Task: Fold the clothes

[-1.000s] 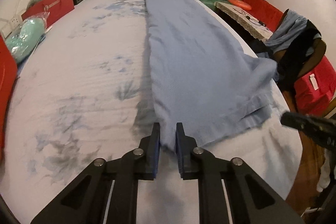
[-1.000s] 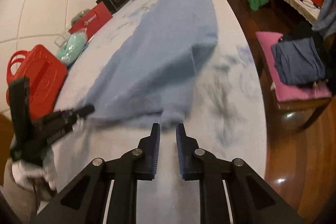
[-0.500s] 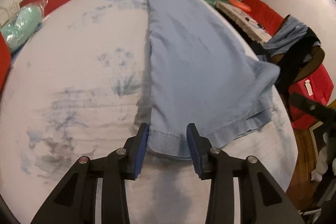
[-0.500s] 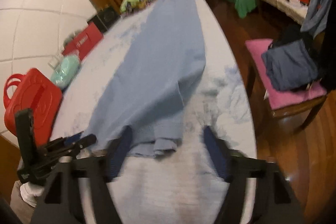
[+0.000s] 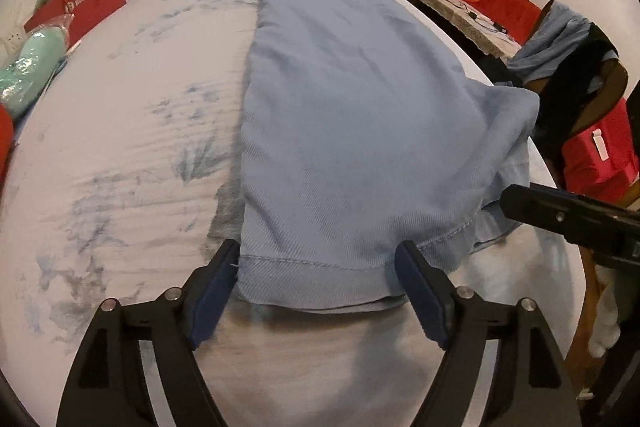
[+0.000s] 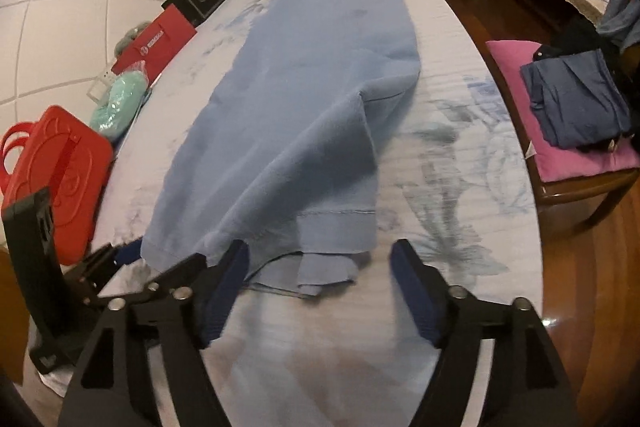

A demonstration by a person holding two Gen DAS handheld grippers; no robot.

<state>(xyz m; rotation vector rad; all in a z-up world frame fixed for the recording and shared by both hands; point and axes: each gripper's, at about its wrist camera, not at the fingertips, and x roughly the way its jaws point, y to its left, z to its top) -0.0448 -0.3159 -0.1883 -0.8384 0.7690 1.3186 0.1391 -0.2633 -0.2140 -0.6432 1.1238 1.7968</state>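
Both the left gripper (image 5: 318,285) and right gripper (image 6: 318,281) are opening, letting go of the blue garment's (image 5: 352,115) hem, which lies lengthwise on the desk (image 5: 120,131). This fold looks laid; next likely needs a fresh grasp. Only the right view shows the loose underlayer (image 6: 324,273) sticking out.

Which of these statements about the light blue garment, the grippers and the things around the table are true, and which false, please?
1. The light blue garment lies lengthwise on the white cloth-covered table. True.
2. The left gripper is clamped shut on the hem. False: its jaws are opening, the hem lying loose between them.
3. The right gripper holds a red bag. False: its jaws are opening; the red bag sits at the table's edge.
4. A folded dark blue garment rests on a pink cushion. True.
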